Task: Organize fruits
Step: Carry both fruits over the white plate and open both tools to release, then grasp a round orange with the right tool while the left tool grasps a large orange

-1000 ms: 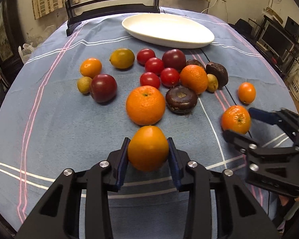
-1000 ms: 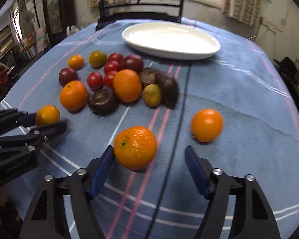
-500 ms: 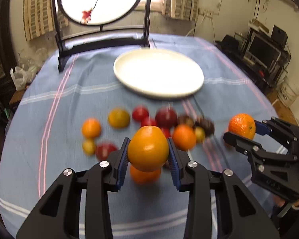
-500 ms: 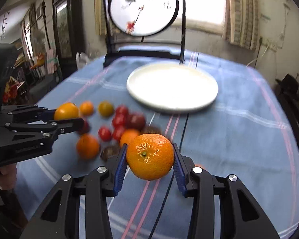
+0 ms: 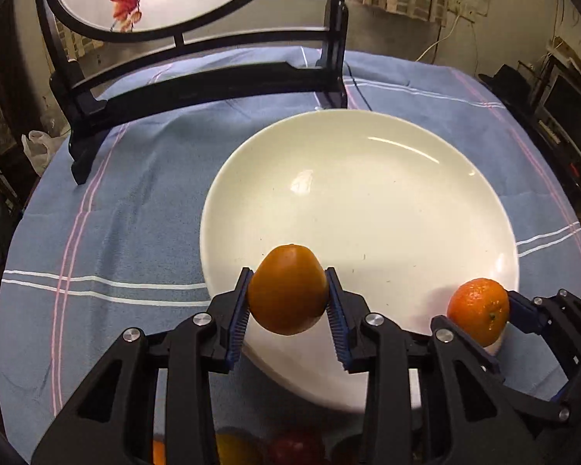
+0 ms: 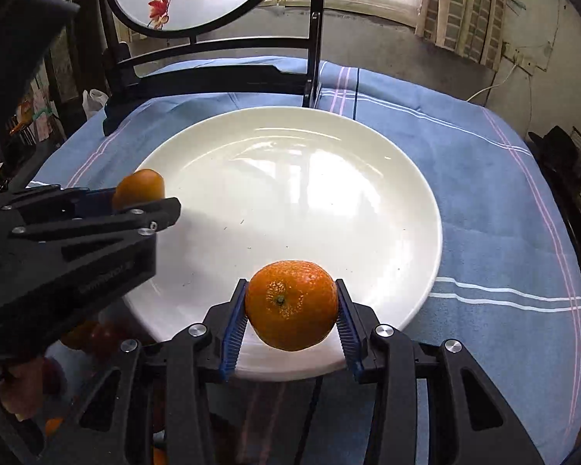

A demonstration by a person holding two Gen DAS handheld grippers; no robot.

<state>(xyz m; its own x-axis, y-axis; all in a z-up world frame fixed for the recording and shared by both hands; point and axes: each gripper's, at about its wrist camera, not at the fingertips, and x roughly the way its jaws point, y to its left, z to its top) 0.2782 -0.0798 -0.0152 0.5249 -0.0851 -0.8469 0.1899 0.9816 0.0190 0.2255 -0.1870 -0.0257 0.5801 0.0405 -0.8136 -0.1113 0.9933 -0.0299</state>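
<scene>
Pinching two oranges, one [image 5: 287, 294] per gripper's jaws, opening rightward [image 6: 291, 305], over one plate [image 5: 368, 201].

Smooth orange [image 5: 288, 294], dimpled mandarin [image 6: 291, 305] above white plate [image 5: 368, 201].

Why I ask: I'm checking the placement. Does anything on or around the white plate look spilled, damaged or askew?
Nothing stands out. The white plate lies bare and intact on the blue cloth; the left gripper holds a smooth orange and the right gripper a mandarin over its near rim.
</scene>
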